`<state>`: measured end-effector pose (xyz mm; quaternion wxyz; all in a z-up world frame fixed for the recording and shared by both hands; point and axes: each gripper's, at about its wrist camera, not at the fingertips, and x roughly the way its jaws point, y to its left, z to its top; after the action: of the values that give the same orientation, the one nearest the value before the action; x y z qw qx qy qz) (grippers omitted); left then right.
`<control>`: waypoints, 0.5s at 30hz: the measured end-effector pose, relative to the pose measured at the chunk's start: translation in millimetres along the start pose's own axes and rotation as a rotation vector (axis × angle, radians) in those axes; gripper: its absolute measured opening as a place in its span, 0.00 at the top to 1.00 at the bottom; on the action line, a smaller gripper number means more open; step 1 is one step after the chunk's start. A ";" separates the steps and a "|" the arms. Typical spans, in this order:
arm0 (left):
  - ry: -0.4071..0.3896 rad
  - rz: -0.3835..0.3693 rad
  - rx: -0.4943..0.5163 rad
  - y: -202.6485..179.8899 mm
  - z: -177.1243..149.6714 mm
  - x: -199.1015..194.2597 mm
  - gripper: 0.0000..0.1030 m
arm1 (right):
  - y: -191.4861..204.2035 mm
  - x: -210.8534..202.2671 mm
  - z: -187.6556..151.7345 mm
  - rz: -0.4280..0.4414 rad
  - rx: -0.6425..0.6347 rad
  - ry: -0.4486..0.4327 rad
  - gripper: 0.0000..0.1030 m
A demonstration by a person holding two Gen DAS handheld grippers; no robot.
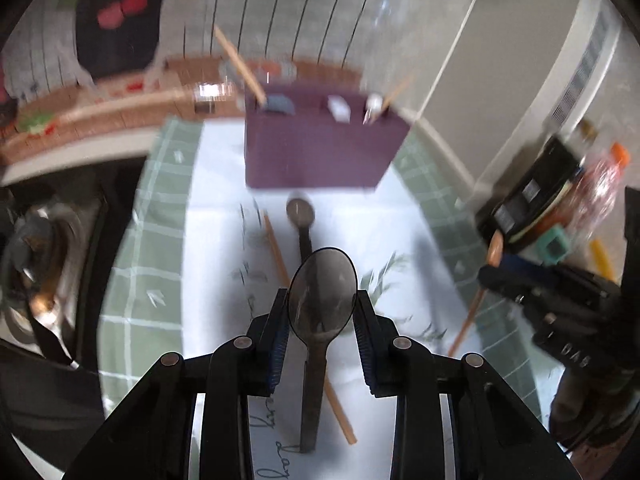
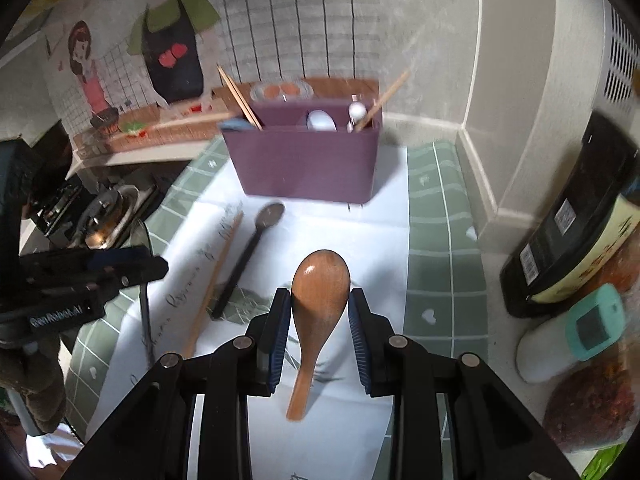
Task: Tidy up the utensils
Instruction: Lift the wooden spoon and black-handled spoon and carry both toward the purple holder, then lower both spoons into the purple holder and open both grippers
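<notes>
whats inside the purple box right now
The purple box holds wooden chopsticks leaning at its left end, a white spoon in the middle, another chopstick and a white handle at right. Its walls hide their lower ends.

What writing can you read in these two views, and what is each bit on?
"GenRobot.AI": side of the left tool, seen from the right wrist.
Cursive script on the white mat: illegible.
Embossed letters on the right tool: blurred.
Dark bottle label: too small.
</notes>
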<state>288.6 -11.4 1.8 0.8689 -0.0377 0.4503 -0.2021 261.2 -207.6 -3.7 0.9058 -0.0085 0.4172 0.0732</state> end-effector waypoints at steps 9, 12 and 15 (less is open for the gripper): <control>-0.252 -0.029 0.082 -20.6 78.8 -82.8 0.69 | 20.1 -75.9 74.0 -0.046 -0.094 -0.251 0.74; -0.360 -0.004 0.116 -30.1 120.5 -108.0 0.69 | 23.8 -100.8 110.8 -0.084 -0.132 -0.336 0.74; -0.446 -0.006 0.126 -37.5 160.1 -128.6 0.69 | 26.1 -129.5 151.2 -0.122 -0.160 -0.425 0.74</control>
<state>338.5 -14.8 204.5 0.9469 -0.0286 0.2335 -0.2191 288.7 -186.5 194.1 0.9725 -0.0900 0.2087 0.0515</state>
